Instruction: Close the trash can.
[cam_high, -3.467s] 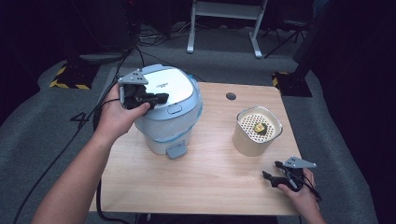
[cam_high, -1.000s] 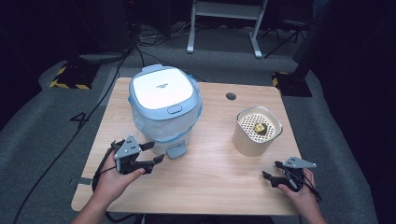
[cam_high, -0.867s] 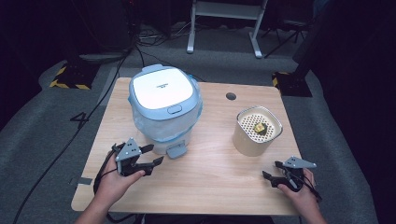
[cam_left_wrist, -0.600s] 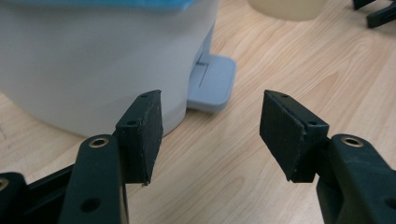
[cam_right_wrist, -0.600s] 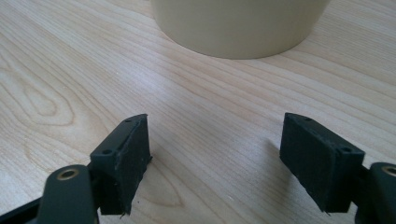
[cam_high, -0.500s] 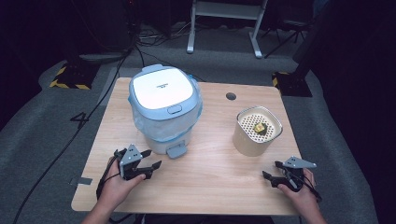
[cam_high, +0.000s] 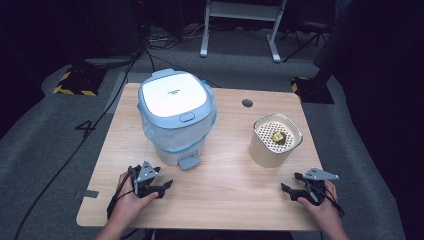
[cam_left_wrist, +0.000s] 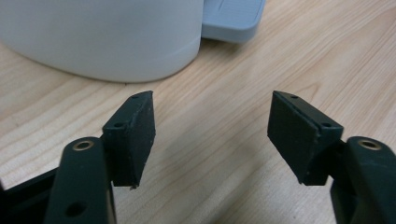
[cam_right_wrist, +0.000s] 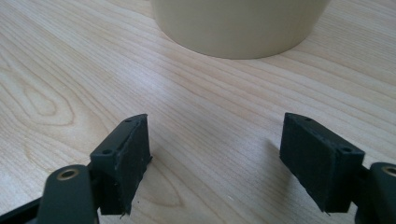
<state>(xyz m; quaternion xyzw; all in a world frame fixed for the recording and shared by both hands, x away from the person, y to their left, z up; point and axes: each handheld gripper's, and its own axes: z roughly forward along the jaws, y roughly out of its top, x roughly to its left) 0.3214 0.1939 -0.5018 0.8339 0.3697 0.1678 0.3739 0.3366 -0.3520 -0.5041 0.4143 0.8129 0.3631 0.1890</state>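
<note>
With both your left gripper (cam_high: 162, 186) and right gripper (cam_high: 291, 190) resting spread and empty at the near table (cam_high: 235, 200) edge, the lidded bin (cam_high: 176, 117) ahead of the left and the cup (cam_high: 276, 140) ahead of the right, I judge you're at rest, so keep them low and apart.

The light wooden table (cam_high: 225, 200) is bright, lit from above, but the room around it is very dark, almost black. The flat white lid of the pale blue bin (cam_high: 172, 96) shines so hard that its small print washes out. Soft, short shadows sit under the round cream pot (cam_high: 275, 145) near the table's right edge. Up close, the wood grain looks sharp, while the black jaws at the bottom look a bit soft and fuzzy.
</note>
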